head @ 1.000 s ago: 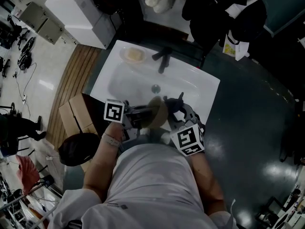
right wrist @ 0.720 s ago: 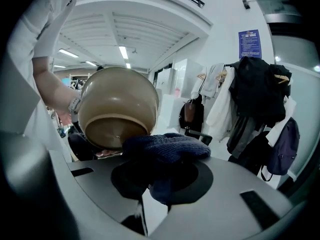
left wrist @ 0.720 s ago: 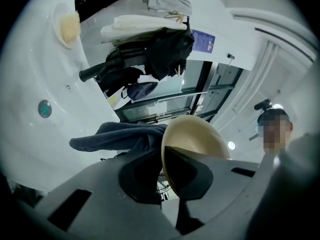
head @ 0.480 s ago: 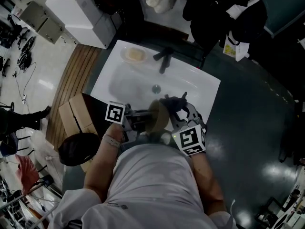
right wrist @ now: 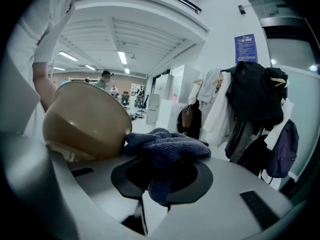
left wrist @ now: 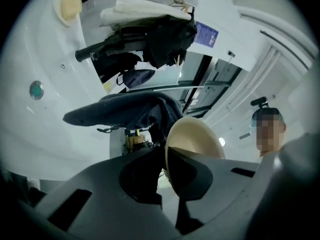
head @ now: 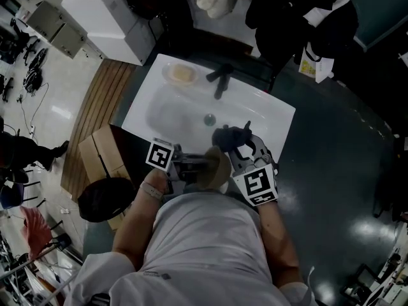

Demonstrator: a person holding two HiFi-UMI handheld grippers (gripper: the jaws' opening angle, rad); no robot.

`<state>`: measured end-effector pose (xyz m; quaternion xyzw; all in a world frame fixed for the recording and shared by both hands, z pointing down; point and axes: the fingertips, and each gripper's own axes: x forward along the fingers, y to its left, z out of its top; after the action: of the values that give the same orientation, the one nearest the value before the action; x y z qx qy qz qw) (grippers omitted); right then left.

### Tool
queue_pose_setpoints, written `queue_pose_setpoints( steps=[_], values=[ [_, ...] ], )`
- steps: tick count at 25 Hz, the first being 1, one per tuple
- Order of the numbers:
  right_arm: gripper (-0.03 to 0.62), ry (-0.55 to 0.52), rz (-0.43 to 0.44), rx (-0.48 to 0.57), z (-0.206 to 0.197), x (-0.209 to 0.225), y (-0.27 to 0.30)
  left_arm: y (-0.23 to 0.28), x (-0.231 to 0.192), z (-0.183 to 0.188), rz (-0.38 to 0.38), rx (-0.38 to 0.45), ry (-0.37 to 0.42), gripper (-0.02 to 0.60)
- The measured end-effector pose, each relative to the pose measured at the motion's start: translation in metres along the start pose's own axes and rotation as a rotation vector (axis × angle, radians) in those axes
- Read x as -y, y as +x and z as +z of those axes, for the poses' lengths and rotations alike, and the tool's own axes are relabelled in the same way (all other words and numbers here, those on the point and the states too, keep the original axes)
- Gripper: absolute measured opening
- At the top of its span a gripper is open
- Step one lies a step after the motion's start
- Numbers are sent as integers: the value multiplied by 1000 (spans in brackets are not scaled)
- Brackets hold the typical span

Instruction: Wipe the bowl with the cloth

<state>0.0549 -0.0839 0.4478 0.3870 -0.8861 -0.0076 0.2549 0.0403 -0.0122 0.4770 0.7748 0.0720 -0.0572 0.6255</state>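
At the white ceramic sink [head: 159,107], left tool [left wrist: 166,171] pinches the tan round bowl's [left wrist: 197,139] rim; right tool [right wrist: 155,184] clamps a dark blue knitted cloth [right wrist: 165,146] touching the bowl's outside

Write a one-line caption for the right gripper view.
Right hand-held gripper grips a dark blue cloth beside a tan bowl.

The bowl [right wrist: 85,121] is plain tan — the cloth [right wrist: 167,149] dark blue, with a knitted rib; the sink [head: 255,110] white, the faucet [head: 220,78] black.
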Motion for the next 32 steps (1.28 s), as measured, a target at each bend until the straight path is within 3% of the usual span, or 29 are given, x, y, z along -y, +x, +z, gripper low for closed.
queue_pose_setpoints(
  steps=[3, 6, 17, 26, 32],
  values=[
    [75, -6, 24, 11, 0, -6, 2, 0, 2, 2, -66, 60, -65, 23],
    [75, -34, 32, 27, 5, -8, -2, -1, 2, 4, -77, 85, -89, 23],
    [74, -150, 95, -9, 18, -19, -12, -23, -31, 8, 101, 101, -102, 25],
    [74, -173, 183, 7, 29, -39, -23, -45, -48, 29, 146, 247, -162, 25],
    [74, -145, 179, 47, 34, -31, -25, -42, -41, 28, 167, 161, -81, 25]
  ],
)
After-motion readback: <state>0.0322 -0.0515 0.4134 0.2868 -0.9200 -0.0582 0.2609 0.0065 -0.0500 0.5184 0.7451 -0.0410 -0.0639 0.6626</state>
